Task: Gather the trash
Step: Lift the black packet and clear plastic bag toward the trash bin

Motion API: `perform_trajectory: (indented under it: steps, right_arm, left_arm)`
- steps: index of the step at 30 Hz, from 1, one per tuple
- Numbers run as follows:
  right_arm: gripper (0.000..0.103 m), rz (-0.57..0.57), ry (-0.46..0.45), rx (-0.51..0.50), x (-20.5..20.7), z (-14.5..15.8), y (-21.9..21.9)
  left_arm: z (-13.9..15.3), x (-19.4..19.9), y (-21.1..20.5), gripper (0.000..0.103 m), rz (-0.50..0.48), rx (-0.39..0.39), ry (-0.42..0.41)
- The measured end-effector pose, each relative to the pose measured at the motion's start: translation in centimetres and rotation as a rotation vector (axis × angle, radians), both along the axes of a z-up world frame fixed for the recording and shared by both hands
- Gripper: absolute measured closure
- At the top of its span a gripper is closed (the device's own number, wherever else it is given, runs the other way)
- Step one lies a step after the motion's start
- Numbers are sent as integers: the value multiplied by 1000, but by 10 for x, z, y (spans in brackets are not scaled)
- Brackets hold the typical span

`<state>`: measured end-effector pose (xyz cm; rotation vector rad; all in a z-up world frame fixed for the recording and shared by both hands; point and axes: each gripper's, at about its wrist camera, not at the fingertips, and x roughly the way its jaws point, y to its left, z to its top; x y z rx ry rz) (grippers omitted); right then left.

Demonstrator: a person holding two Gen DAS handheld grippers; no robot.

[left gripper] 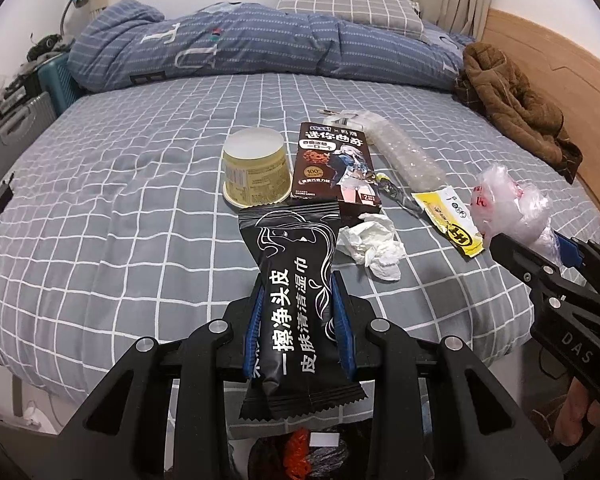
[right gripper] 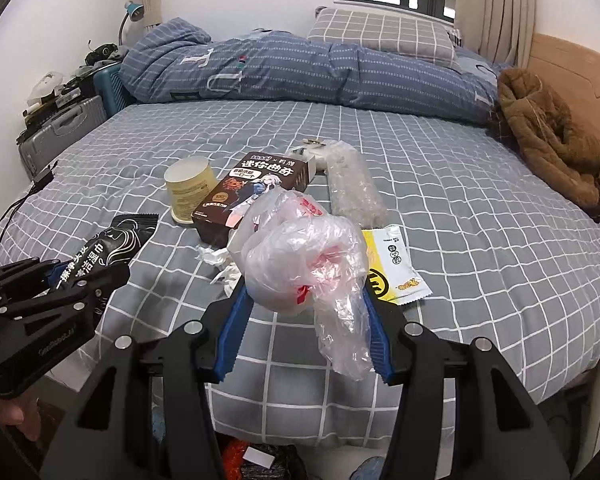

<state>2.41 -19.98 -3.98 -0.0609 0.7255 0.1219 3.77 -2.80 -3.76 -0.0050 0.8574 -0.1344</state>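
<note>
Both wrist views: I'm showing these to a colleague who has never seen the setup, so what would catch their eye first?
Each gripper already holds trash over the bed: the left gripper pinches a black wipe packet, and the right gripper clamps a crumpled plastic bag. Behind them, mid-bed, lies a cluster of litter: an upturned cup, a brown snack box and a tissue.

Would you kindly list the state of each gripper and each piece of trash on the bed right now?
left gripper: shut on the black wet-wipe packet, lifted.
right gripper: shut on the crumpled plastic bag, lifted.
yellow cup: upside down on the bed.
brown cookie box: lying flat.
white tissue: crumpled, beside the box.
yellow sachet: flat on the bed.
bubble wrap: rolled, lying behind the box.
</note>
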Motion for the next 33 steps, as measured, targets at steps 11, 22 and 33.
perform_trajectory:
  steps: [11,22,33]
  right_arm:
    - [53,13,-6,8,-19,2,5]
    - [53,27,-8,23,-47,9,5]
    - [53,54,-8,14,-67,6,14]
  left_arm:
    - [2,-22,9,73,5,-23,-4]
    - [12,-49,13,73,20,-46,-14]
    - [8,-69,8,73,21,-52,4]
